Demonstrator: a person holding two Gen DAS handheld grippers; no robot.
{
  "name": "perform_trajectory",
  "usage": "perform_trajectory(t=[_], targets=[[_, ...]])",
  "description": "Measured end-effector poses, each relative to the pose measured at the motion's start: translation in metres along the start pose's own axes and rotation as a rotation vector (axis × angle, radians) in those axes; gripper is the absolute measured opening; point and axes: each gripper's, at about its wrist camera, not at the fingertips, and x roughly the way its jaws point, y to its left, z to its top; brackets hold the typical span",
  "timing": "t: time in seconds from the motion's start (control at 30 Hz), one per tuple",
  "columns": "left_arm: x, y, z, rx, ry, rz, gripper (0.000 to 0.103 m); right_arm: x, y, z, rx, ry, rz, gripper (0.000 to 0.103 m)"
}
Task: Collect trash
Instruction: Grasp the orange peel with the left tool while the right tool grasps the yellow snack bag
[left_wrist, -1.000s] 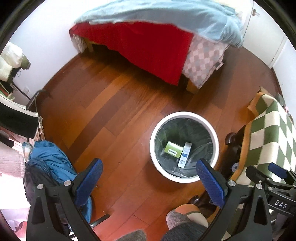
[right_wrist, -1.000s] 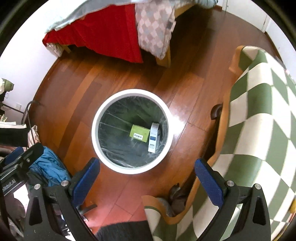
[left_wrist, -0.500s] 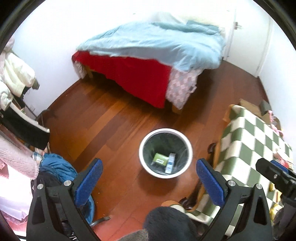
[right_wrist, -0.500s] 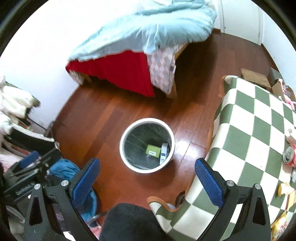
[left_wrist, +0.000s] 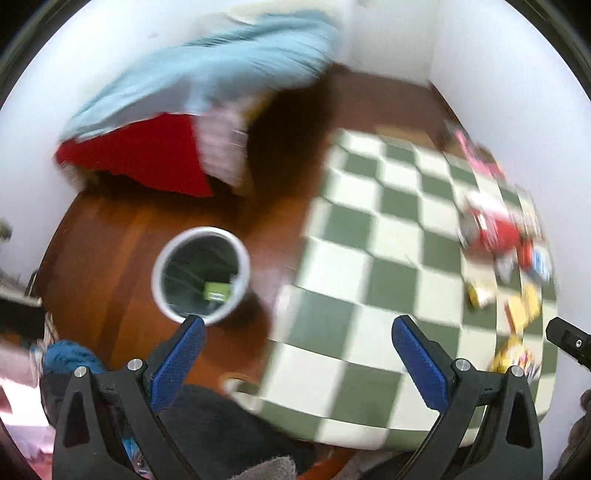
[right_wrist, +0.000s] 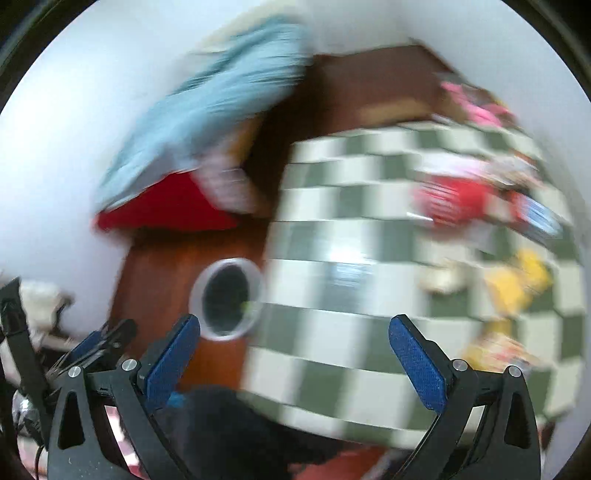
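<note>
Can (left_wrist: 495, 234), wrappers (left_wrist: 521, 314) at counter (left_wrist: 351, 258) right edge — light, crushable; pinch mid-body. Left tool (left_wrist: 297, 363), right tool (right_wrist: 295, 360) — apart, empty.

Both of the 2 fisheye views look down from high above the wooden floor (left_wrist: 110, 236), each framed at its lower edge by its own pair of blue-padded fingers. The left wrist view faces the white waste bin (left_wrist: 201, 275) and the near edge of the green checked tablecloth (left_wrist: 369, 280). The right wrist view is turned further toward the tablecloth (right_wrist: 332, 280), with the bin (right_wrist: 227, 299) at lower left. Both are motion-blurred and share bin, cloth, the bed (left_wrist: 192, 96) and the blurred litter (left_wrist: 495, 232)
</note>
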Motion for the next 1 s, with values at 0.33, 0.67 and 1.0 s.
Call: perform_trajectory(t=[0.33, 0.67, 1.0], targets=[[0.08, -0.103, -0.044, 0.192, 0.17, 0.005, 0.103, 0.051, -0.148, -0.032, -0.055, 0.221, -0.301, 0.101], [0.096, -0.114, -0.052, 0.231, 0.197, 0.028, 0.103, 0.088, -0.157, -0.037, -0.209, 0.362, -0.346, 0.081], [0.085, -0.144, -0.035, 0.247, 0.177, -0.037, 0.103, 0.055, -0.184, -0.038, -0.095, 0.278, -0.266, 0.056]])
